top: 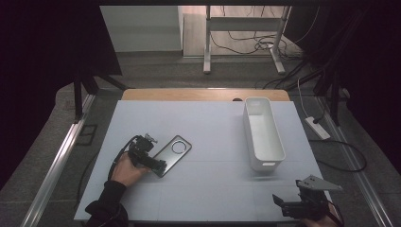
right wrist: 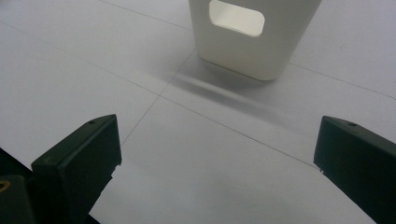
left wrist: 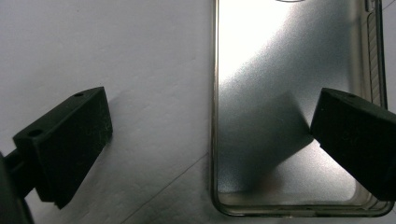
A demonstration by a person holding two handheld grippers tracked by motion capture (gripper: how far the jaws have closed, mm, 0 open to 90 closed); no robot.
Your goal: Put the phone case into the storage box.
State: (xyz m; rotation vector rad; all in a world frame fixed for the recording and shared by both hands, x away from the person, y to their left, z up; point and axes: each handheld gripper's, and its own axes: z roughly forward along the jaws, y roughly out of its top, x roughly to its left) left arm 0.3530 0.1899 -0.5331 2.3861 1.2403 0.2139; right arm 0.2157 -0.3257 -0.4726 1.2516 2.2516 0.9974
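Phone case point(top: 173, 154) flat on bench point(top: 213, 189), left half, long axis diagonal. Left tongs point(top: 160, 165) wide open astride its near end, gripping nothing. Right tongs point(top: 280, 203) open, empty, well apart, facing white bin point(top: 263, 132).

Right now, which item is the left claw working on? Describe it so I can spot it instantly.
On the white table, look left of centre, at the left claw. There a clear phone case lies flat. Unlike the tall white bin on the right side, it is thin, see-through, with a round camera hole.
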